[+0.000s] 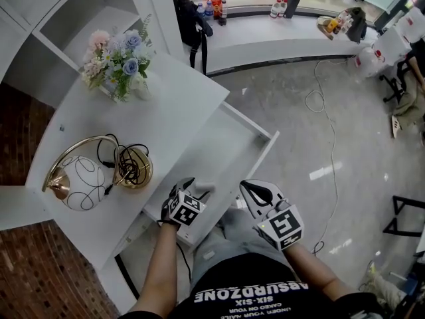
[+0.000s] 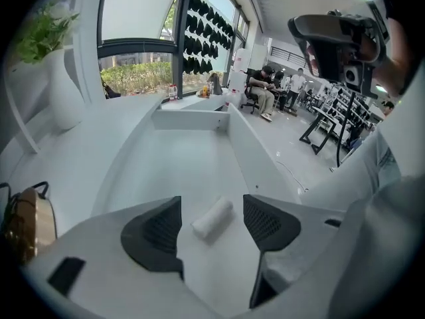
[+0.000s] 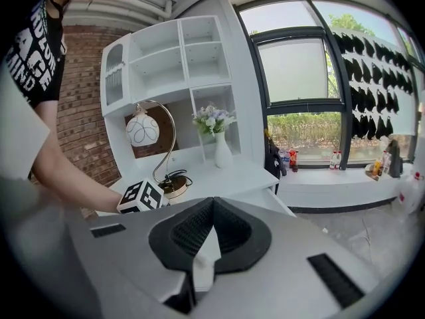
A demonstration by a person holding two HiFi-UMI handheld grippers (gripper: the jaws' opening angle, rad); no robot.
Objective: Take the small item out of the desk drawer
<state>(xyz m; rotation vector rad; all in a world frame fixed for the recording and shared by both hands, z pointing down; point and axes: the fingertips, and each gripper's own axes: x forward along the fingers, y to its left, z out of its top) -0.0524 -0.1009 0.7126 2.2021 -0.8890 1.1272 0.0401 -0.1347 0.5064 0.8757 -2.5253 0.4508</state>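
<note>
- White drawer (image 1: pixel 219 145) stands open from the desk (image 1: pixel 179 98). A small white roll (image 2: pixel 213 218) lies on the drawer floor at the end nearest the person.
- Left gripper (image 1: pixel 194 187) is over that same end of the drawer, jaws wide, one on each side of the roll with a gap on both sides.
- Right gripper (image 3: pixel 211 205) is outside the drawer, just off its near right corner, jaws closed tip to tip with nothing gripped.
- Lamp (image 1: pixel 80 181) and flower vase (image 1: pixel 123 62) stand on the desktop left of the drawer.
</note>
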